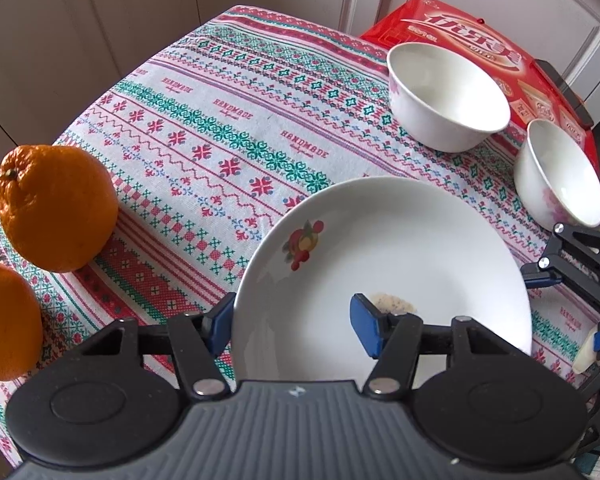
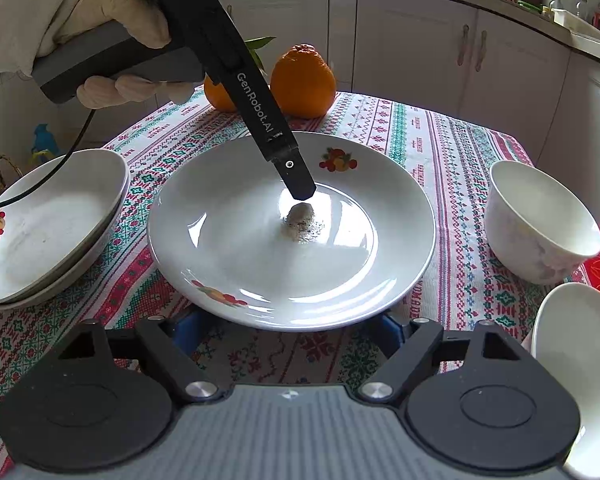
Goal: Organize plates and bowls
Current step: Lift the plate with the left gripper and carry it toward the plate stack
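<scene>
A white plate with fruit prints [image 1: 400,256] lies on the patterned tablecloth, with a small food smear at its centre; it also shows in the right wrist view [image 2: 260,248]. My left gripper [image 1: 296,326] is open, its jaws straddling the plate's near rim: one blue pad outside, one over the dish. In the right wrist view its finger [image 2: 296,180] reaches into the plate centre. My right gripper [image 2: 288,332] is open, low at the plate's near edge, fingertips partly hidden under the rim. Two white bowls [image 1: 446,96] [image 1: 556,176] stand beyond. Stacked plates [image 2: 48,224] sit to the left.
Two oranges [image 1: 56,208] [image 1: 4,320] sit at the table's left edge. A red carton [image 1: 496,64] lies behind the bowls with a dark phone [image 1: 564,92] on it. White kitchen cabinets [image 2: 440,48] surround the small table. A third white dish [image 2: 580,364] is at the right.
</scene>
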Demonstrator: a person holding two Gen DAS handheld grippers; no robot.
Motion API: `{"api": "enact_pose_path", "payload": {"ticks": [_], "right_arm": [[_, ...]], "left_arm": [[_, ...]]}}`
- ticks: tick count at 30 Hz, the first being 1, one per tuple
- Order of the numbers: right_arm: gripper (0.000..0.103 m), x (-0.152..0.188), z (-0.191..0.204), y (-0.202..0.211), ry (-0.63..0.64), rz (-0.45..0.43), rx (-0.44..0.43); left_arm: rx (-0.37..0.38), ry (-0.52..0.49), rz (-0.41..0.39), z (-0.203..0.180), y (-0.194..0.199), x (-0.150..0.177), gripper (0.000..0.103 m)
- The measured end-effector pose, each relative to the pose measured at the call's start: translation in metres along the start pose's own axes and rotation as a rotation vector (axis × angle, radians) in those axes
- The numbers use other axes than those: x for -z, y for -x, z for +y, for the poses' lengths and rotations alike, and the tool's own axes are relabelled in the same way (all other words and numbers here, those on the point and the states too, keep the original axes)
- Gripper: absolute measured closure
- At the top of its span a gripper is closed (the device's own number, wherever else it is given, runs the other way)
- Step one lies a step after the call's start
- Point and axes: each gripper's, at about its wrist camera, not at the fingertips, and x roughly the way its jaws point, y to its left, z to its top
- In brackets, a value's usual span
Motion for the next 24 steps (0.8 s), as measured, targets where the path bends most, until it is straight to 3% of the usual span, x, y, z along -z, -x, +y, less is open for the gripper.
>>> {"api": "enact_pose_path", "payload": {"ticks": [24], "right_arm": [[0.016, 0.005, 0.011, 0.03, 0.051, -0.003, -0.035]], "left_arm": [[-0.01, 0.052, -0.033, -0.023, 0.035, 0.03, 0.046]]}}
